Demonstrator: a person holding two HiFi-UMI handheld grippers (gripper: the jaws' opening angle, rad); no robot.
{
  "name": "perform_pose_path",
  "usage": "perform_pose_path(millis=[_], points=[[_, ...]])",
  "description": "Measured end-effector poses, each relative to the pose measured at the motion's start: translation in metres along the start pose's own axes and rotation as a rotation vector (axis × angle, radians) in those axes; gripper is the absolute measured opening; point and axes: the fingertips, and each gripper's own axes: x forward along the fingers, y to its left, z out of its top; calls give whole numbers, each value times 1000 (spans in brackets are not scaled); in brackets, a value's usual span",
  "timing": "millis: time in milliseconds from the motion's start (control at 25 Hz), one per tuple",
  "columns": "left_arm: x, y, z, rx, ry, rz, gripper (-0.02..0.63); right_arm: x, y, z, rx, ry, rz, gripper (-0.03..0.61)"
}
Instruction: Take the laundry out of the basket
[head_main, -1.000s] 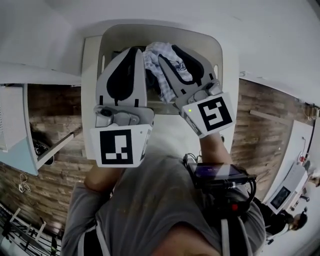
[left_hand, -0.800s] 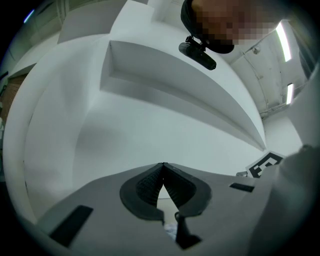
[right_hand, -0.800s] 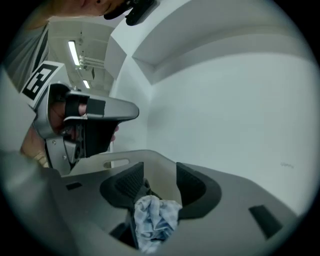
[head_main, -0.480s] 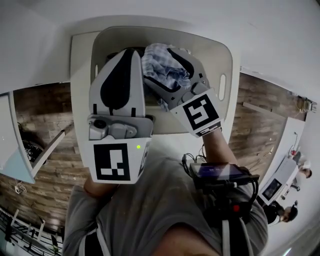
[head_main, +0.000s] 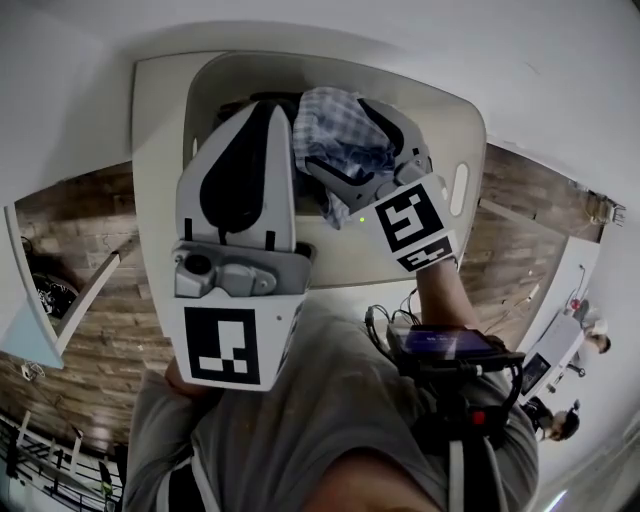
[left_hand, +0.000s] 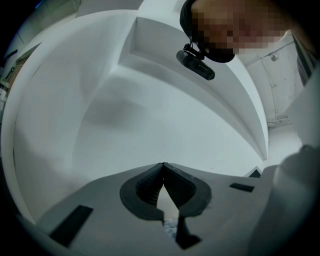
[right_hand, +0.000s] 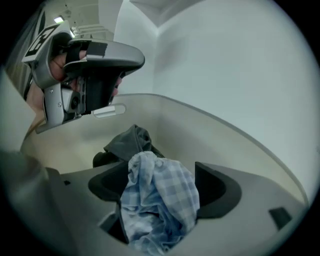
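Note:
A white laundry basket (head_main: 470, 140) stands in front of me. My right gripper (head_main: 336, 135) reaches down into it. Its jaws have just been opening and now stand wide, with a bunched blue checked cloth (head_main: 345, 125) loose between them. In the right gripper view the cloth (right_hand: 165, 200) fills the gap of that gripper (right_hand: 159, 172), and a dark garment (right_hand: 127, 142) lies behind it on the basket floor. My left gripper (head_main: 268, 108) hovers over the basket's left side, level, with its tips (left_hand: 163, 166) together and nothing in them.
The basket rests on a white surface (head_main: 150, 150) against a white wall (left_hand: 150, 100). Wooden floor (head_main: 90, 290) shows on both sides. My left gripper (right_hand: 135, 60) hangs above the basket's far rim (right_hand: 210, 125) in the right gripper view.
My right gripper has sunk into the basket and tilted down, and its jaws have spread apart around the checked cloth. My left gripper has come lower over the basket's left side.

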Motion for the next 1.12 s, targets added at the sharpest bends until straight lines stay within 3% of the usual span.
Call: perform_pose_path(millis=[200,360,480,560,840,1120], points=[[-1,1,-4,-21,1,-8,8,6,-3,-36,7,167,-16,414],[-3,6,-6,-26,-3,-10,8,10,-7,-50,-29,244,-54,396],[-4,5,-6,-22,-5,-13,8,9,-14,-53,-58,267,-92,189],[-4,2,-6,-16,-6,-18,8,6,-19,-53,-55,263,-111,128],[-10,-23,8,30,-27,-50,8,-29,-40,-35,47,112,-220,86],[-39,-58,43,83,-101,-93,8,-110,-52,16,162,-225,-377,83]])
